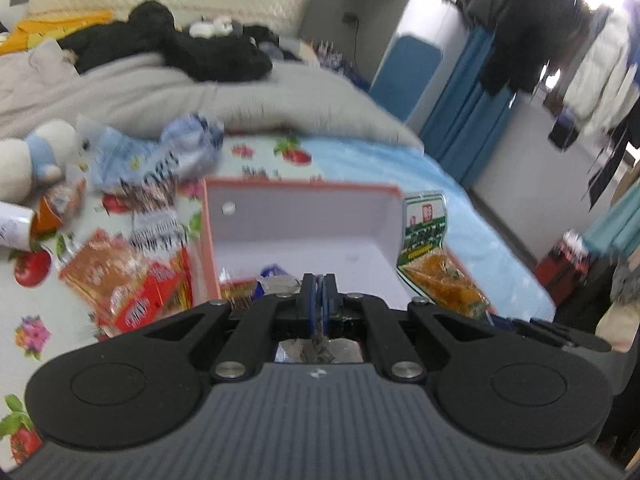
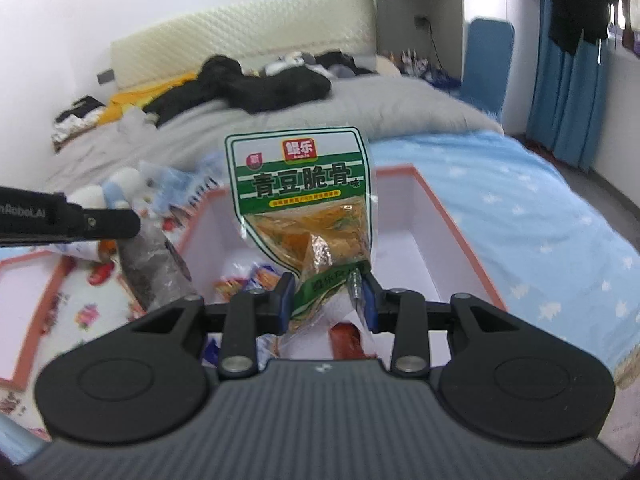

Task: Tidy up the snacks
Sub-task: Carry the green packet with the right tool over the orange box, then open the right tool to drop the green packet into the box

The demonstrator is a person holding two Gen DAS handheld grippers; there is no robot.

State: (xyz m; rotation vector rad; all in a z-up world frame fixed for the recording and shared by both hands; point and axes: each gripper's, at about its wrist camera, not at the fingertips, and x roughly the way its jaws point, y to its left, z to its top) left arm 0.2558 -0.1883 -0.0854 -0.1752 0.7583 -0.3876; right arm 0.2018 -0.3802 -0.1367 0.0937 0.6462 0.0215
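Left tool apparently pinched closed; right tool part-spread, both angled downward.

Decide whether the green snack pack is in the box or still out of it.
Out: the right gripper holds the green pack upright above the box.

- Left gripper, jaws together on a silvery packet, points over the white box.
- Green snack bag at three o'clock of the box.
- Red packets at nine o'clock.
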